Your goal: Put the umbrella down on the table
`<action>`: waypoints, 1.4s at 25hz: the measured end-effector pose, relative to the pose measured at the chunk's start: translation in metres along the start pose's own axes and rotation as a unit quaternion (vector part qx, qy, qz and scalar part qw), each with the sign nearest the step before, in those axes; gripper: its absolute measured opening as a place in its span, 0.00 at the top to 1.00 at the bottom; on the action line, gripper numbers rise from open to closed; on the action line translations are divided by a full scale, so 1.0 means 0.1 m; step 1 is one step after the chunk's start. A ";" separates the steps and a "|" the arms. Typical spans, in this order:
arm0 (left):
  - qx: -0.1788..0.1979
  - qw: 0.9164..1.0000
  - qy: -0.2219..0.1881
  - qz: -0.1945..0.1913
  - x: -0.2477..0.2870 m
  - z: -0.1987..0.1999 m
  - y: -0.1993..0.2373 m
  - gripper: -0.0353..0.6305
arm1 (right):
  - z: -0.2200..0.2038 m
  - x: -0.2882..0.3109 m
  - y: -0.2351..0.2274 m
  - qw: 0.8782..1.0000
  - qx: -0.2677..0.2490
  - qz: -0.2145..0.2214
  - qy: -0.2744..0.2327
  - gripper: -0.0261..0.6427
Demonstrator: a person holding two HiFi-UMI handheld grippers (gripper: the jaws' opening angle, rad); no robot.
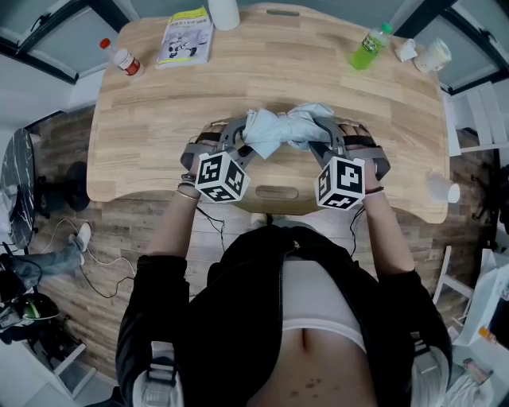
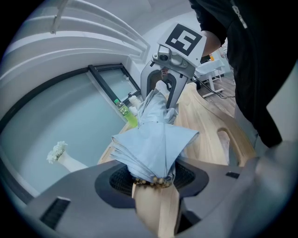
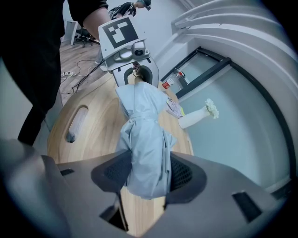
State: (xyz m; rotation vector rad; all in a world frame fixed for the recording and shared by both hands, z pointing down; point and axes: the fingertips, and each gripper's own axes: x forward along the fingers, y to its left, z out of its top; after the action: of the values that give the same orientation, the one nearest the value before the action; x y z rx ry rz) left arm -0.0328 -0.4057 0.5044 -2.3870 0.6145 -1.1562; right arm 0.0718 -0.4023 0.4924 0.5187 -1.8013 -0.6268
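Note:
A folded light-blue umbrella (image 1: 282,131) hangs crosswise just above the near middle of the wooden table (image 1: 151,151), carried between both grippers. My left gripper (image 1: 237,145) is shut on its left end; in the left gripper view the rib tips of the umbrella (image 2: 153,144) sit pinched between that gripper's (image 2: 151,179) pads. My right gripper (image 1: 332,141) is shut on the other end, and in the right gripper view the umbrella's (image 3: 142,135) fabric bulges between that gripper's (image 3: 146,174) pads. Each gripper view shows the opposite gripper at the far end.
At the table's far side lie a booklet (image 1: 186,36), a small red-capped bottle (image 1: 126,60), a white vase (image 1: 223,12), a green bottle (image 1: 369,48) and paper cups (image 1: 432,56). Another cup (image 1: 442,187) lies at the right edge. A handle slot (image 1: 277,192) marks the near edge.

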 end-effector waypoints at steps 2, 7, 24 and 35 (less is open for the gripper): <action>-0.003 1.000 0.001 -0.004 0.02 -0.03 -0.03 0.62 | -0.01 0.04 0.03 1.000 0.000 0.004 0.001 0.60; -0.008 1.000 0.005 -0.012 0.07 -0.09 -0.08 0.62 | -0.02 0.10 0.10 1.000 0.004 0.014 0.002 0.60; -0.026 0.999 0.019 -0.037 0.20 -0.31 -0.29 0.62 | -0.04 0.34 0.35 0.999 0.015 0.051 0.000 0.61; -0.040 0.997 0.028 -0.055 0.27 -0.44 -0.41 0.62 | -0.05 0.47 0.50 0.997 0.021 0.075 0.002 0.61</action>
State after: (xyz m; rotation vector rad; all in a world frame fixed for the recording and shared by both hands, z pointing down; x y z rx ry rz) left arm -0.0443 -0.3942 0.5682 -2.4904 0.5634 -1.2712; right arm 0.0602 -0.3939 0.5598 0.4074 -1.8342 -0.4863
